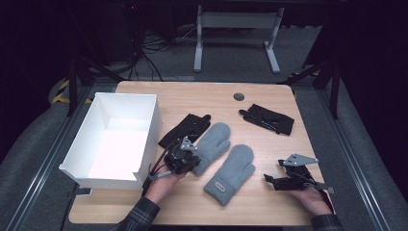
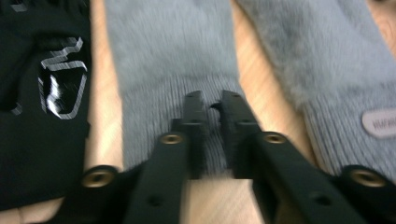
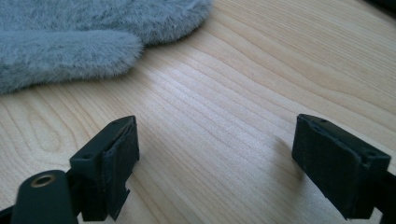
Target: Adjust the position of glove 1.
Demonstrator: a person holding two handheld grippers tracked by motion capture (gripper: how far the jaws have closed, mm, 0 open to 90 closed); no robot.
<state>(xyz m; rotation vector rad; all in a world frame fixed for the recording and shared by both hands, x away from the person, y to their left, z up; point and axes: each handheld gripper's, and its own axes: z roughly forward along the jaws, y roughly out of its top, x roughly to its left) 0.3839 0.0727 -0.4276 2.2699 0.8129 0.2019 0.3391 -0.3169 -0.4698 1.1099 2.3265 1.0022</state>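
My left gripper (image 2: pixel 212 105) sits over the ribbed cuff of the grey mitten (image 1: pixel 211 144) that lies on the desk (image 1: pixel 269 94) between a black glove (image 1: pixel 185 129) and the second grey mitten (image 1: pixel 231 174). Its jaws stand a narrow gap apart with the knit just under the tips; no fold is pinched between them, so I judge this the start of the pickup. Next I need to press down into the cuff, close on a good fold, then lift and carry the mitten left to the white box (image 1: pixel 91 171). My right gripper (image 3: pixel 215 163) rests low over bare wood, jaws spread wide, holding nothing
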